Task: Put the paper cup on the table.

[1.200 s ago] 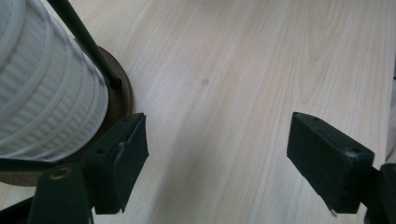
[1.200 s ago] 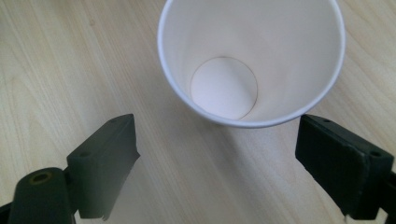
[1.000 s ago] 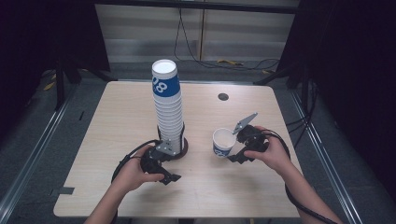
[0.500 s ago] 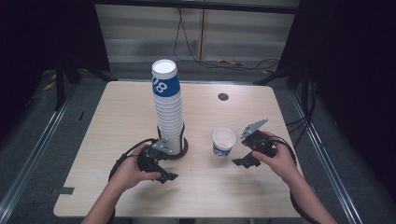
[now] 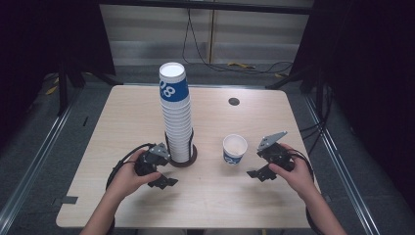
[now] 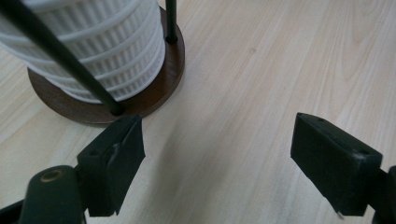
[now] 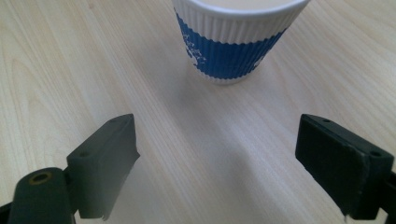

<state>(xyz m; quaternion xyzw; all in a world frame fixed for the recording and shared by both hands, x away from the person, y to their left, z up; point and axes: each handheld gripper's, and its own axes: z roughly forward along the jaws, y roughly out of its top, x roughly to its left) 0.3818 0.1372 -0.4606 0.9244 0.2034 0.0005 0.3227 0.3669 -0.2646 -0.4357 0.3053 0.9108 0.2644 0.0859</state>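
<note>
1. Since a second ago, the right tool [image 5: 258, 166] has drawn back from the single cup [image 5: 235, 149]; the left tool [image 5: 164, 168] has just been opening, nothing between its jaws.
2. Both tools stand wide and empty.
3. The cup sits alone on the counter [image 5: 210, 205], right of the cup stack [image 5: 177, 122]; that pull looks done, and more cups remain stacked.

We have bare table [image 5: 274, 127] between the single cup [image 5: 235, 149] and the tall cup stack [image 5: 177, 117], wide enough for a hand to pass. Our right tongs [image 5: 258, 161] sit just beside the cup with open wood ahead of them. Our left tongs [image 5: 164, 169], jaws just opened and holding nothing, face the stack's round base [image 6: 140, 100], whose thin black rods [image 6: 60, 51] block the way. The far half lies free apart from a small dark disc [image 5: 234, 101].
</note>
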